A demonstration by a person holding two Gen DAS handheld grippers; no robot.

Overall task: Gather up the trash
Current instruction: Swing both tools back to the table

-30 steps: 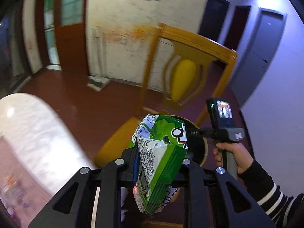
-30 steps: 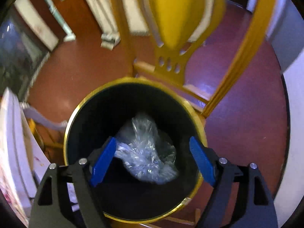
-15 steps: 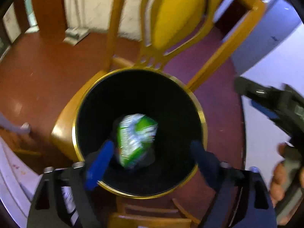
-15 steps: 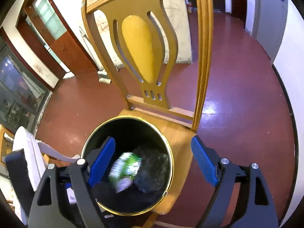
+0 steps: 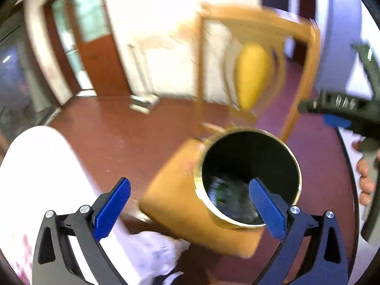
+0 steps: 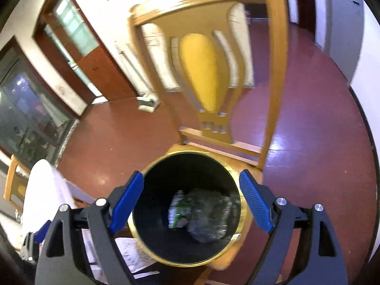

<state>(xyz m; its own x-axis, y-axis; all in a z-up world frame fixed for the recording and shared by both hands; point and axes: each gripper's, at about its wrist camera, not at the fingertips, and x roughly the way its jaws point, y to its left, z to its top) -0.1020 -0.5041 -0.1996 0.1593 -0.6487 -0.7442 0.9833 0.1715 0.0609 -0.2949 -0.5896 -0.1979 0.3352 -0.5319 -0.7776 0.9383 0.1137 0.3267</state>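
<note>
A black bin with a gold rim [image 5: 293,156] [image 6: 190,152] stands on the seat of a yellow wooden chair [image 6: 204,71]. At its bottom lie a green snack bag [image 6: 179,212] [image 5: 220,188] and a crumpled clear plastic wrap [image 6: 213,213]. My left gripper [image 5: 190,204] is open and empty, above and to the left of the bin. Directly over the bin's mouth my right gripper [image 6: 191,201] hangs open, also empty. At the right edge of the left wrist view a hand [image 5: 365,180] holds the right gripper [image 5: 337,114]. The left wrist view is blurred by motion.
A white-covered table [image 5: 35,178] is at the left, with printed paper sheets [image 5: 152,249] [image 6: 133,254] beside the chair seat. Red-brown floor [image 6: 320,130] surrounds the chair. Wooden doors [image 6: 78,47] and a white wall are behind it.
My left gripper opened and the green snack bag dropped into the bin. The left view then swung left, away from the bin. My right gripper rose, and the bin looks smaller.
</note>
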